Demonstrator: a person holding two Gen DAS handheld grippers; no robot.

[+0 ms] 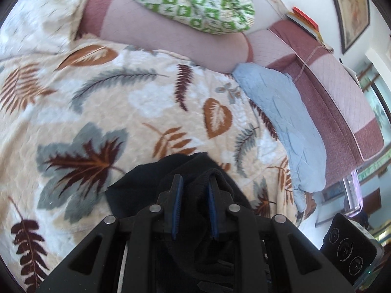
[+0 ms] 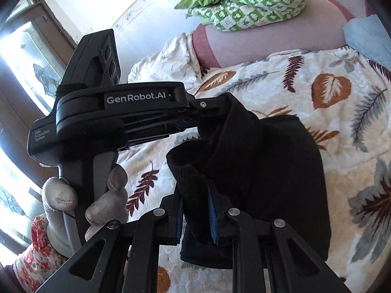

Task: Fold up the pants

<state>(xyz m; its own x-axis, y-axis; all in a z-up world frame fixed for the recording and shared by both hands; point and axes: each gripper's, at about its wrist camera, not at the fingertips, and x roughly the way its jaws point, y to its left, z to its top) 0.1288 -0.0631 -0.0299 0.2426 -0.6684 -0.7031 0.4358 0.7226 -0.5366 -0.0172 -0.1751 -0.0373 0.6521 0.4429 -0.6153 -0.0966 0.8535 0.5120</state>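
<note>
The black ribbed pants [image 2: 268, 171] hang bunched above a leaf-print blanket [image 2: 330, 78]. My right gripper [image 2: 195, 193] is shut on a ribbed edge of the pants, cloth filling the gap between its blue pads. My left gripper [image 1: 194, 183] is shut on another black fold of the pants [image 1: 136, 190]. In the right wrist view the left gripper [image 2: 217, 107] shows from the side, held by a gloved hand [image 2: 107, 195], pinching the pants' upper edge close above my right gripper.
The leaf-print blanket [image 1: 97, 97] covers the bed. A green-and-white patterned bundle [image 1: 195, 0] lies on pink pillows [image 1: 158, 39] at the far side. A light blue quilted cloth [image 1: 281, 102] lies along the blanket's edge. A window [image 2: 22, 56] is at the left.
</note>
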